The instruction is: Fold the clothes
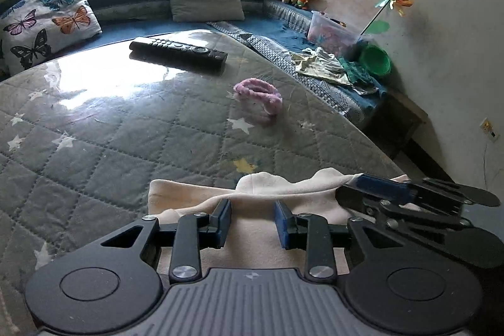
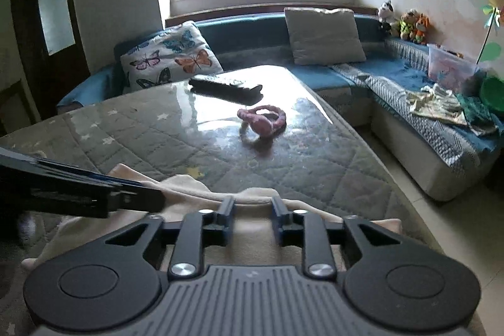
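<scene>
Both the left gripper and the right gripper stood apart over the cream garment at the tabletop's near edge. Nothing clamped yet, so the glossy cover could let it slide floorward.

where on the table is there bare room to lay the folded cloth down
Free: the quilted stretch left of the pink headband and nearer than the remote. Crowded: the near edge, where both grippers sit over the cream cloth.
</scene>
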A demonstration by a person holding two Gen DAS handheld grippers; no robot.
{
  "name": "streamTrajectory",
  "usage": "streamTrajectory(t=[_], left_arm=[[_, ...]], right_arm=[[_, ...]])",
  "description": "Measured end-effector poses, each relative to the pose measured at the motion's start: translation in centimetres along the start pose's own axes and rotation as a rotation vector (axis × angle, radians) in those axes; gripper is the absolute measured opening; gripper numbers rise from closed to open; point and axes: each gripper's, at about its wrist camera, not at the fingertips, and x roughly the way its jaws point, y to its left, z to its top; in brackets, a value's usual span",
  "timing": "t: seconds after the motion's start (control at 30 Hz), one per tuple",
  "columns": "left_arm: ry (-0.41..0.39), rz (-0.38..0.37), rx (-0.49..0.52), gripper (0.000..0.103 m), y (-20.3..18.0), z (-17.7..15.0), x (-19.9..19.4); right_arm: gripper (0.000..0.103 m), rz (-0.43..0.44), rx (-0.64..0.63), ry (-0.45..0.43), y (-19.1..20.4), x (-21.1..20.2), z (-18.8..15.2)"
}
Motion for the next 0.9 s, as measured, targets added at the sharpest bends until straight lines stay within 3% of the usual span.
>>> streamTrajectory(t=[0.23,0.3,0.67,0.77,0.9], left_arm=[[-0.001,0.009,0.017,0.033,-0.2,-0.1,0.0],[-0.002,0.011,0.016,0.033,-0.2,-0.1,0.1],[-0.039,0.044,0.049,0.036,-0.7,-1.0,-1.1],[-0.054,0.047,0.052,0.040,-0.6,-1.5,-2.3],[-0.082,0.065,0.069,0.047,-0.3,-3.1,-4.9]], right_arm=[[0.032,0.000,-0.090,-0.015,1.7,-1.2,-0.4],[0.038,0.020,-0.113,-0.013,2.3,-2.0,-0.8],[0.050,0.078,-0.226,-0.003,6.3,-6.8,-5.6],[0.054,0.101,-0.185,-0.013,5.8,-8.1,-6.1],[0.062,0.036,-0.093,-0.050,3.5,-9.6,-6.3]])
